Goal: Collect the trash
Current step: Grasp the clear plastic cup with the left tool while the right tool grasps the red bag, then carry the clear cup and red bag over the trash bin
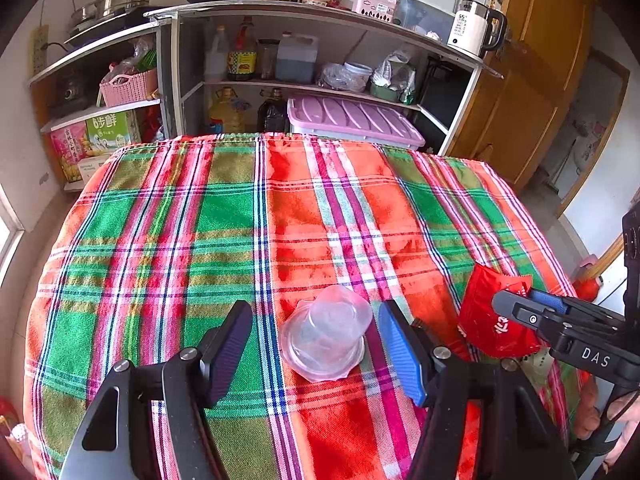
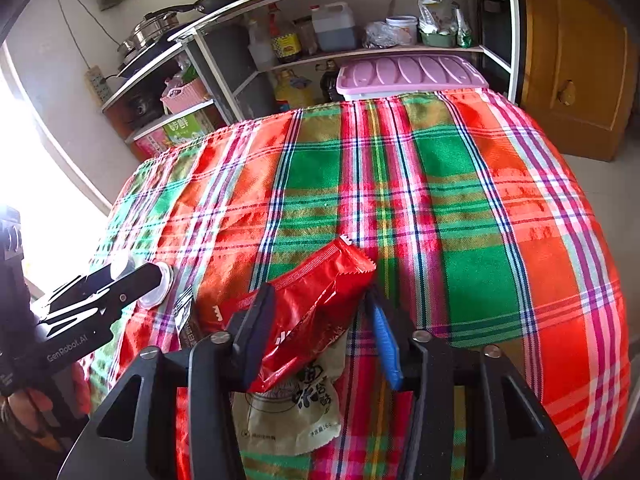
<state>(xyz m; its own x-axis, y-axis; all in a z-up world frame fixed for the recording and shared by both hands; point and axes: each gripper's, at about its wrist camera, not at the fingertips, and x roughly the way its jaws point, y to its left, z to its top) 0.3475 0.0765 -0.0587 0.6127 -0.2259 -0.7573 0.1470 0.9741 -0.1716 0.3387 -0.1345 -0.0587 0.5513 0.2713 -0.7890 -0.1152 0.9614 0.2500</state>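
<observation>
Two hand-held grippers are working a table under a plaid tablecloth (image 1: 240, 220), both near its front edge; the left gripper (image 1: 316, 344) is straddling a clear plastic cup (image 1: 326, 334) lying on its side, its jaws standing apart with a gap on either side of the cup; the right gripper (image 2: 320, 328) is bracketing a red snack wrapper (image 2: 312, 300), its left pad touching the foil while the blue right pad is standing just clear, so the jaws are not yet clamped; a beige snack packet (image 2: 288, 412) is lying partly under the wrapper, closer to the front edge; the step in hand appears to be the picking up of two pieces of trash at once; the next move is likely calling for both pairs of jaws to close, gently on the thin cup so it does not squirt out, and on the wrapper alone without pinching the cloth or packet beneath; no bin is showing in either view; beyond the far edge, a kitchen shelf (image 1: 320, 12) with bottles and a lilac storage box (image 1: 352, 120) is standing well clear of the work
</observation>
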